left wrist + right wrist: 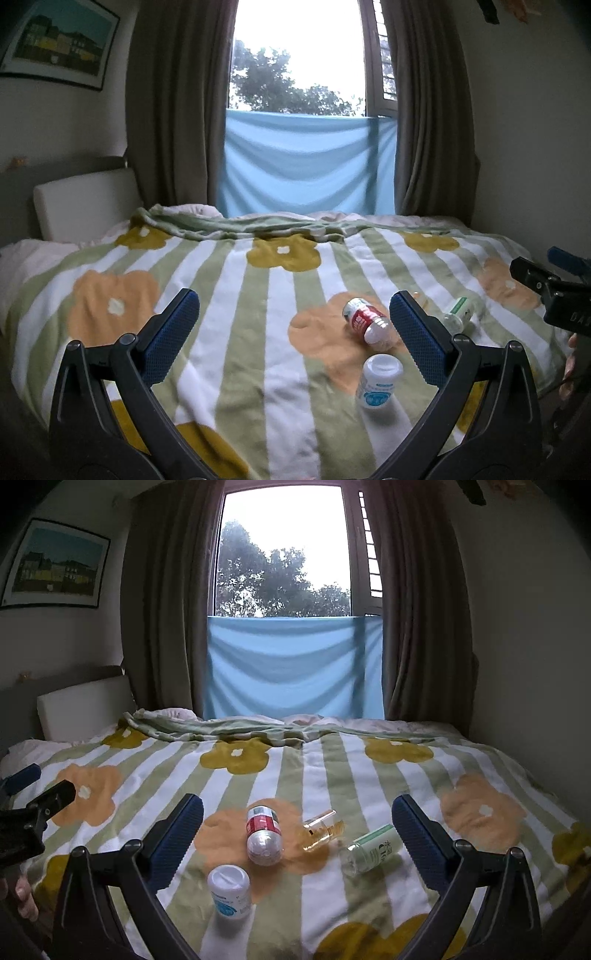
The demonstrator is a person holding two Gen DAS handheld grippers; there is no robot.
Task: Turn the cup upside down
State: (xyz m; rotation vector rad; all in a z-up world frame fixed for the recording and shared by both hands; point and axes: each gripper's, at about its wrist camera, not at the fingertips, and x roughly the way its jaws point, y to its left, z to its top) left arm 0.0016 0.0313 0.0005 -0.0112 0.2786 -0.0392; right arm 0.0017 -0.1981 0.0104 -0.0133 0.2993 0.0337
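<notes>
Several small containers rest on the flowered bedspread (332,768). A white cup with a blue label (229,890) stands nearest to me; it also shows in the left wrist view (378,380). A clear cup with a red label (263,836) lies on its side behind it, and shows in the left wrist view too (367,319). My left gripper (293,325) is open and empty, hovering left of the cups. My right gripper (297,829) is open and empty, with the cups between and ahead of its blue fingers (415,834).
An amber glass bottle (321,830) and a pale green bottle (369,847) lie on their sides to the right of the cups. A white headboard (85,705) stands at the far left. Curtains and a blue cloth (291,664) hang behind the bed.
</notes>
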